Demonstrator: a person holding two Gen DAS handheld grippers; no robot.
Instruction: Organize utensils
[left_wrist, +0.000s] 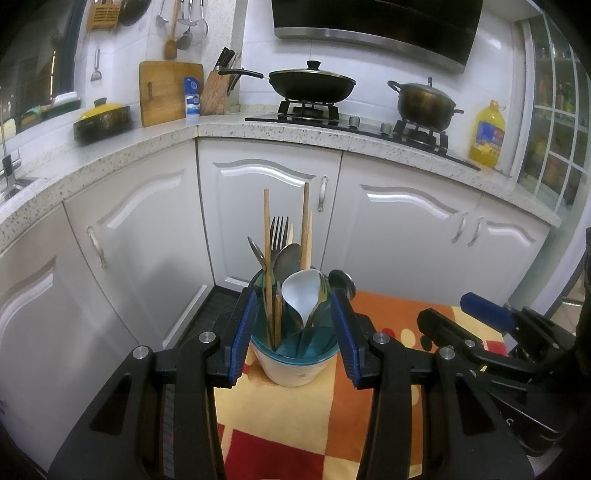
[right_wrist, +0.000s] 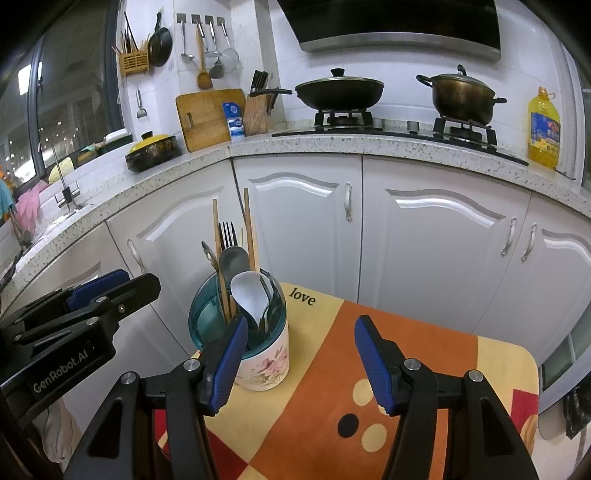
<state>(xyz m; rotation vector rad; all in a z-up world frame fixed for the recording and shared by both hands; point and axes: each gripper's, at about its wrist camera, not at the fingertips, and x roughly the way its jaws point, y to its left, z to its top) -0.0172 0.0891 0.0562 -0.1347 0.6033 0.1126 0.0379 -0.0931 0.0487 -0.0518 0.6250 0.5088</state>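
Note:
A white flowered utensil holder (left_wrist: 295, 369) with a teal insert stands at the table's far left corner. It holds wooden chopsticks (left_wrist: 266, 240), a dark fork (left_wrist: 279, 230), metal spoons (left_wrist: 287, 258) and a white ceramic spoon (left_wrist: 299, 291). My left gripper (left_wrist: 291, 295) is open; the holder shows framed between its blue pads (left_wrist: 242, 332). In the right wrist view, that gripper (right_wrist: 125, 280) stays just left of the holder (right_wrist: 266, 365), apart from it. My right gripper (right_wrist: 303, 319) stands open over the cloth to the holder's right, with nothing between its fingers.
An orange, yellow and red patterned cloth (right_wrist: 424, 350) with the word "love" covers the small table. White cabinets (right_wrist: 303, 221) stand close behind it. On the counter are a stove with a wok (right_wrist: 340, 92) and a pot (right_wrist: 461, 96), and an oil bottle (right_wrist: 543, 129).

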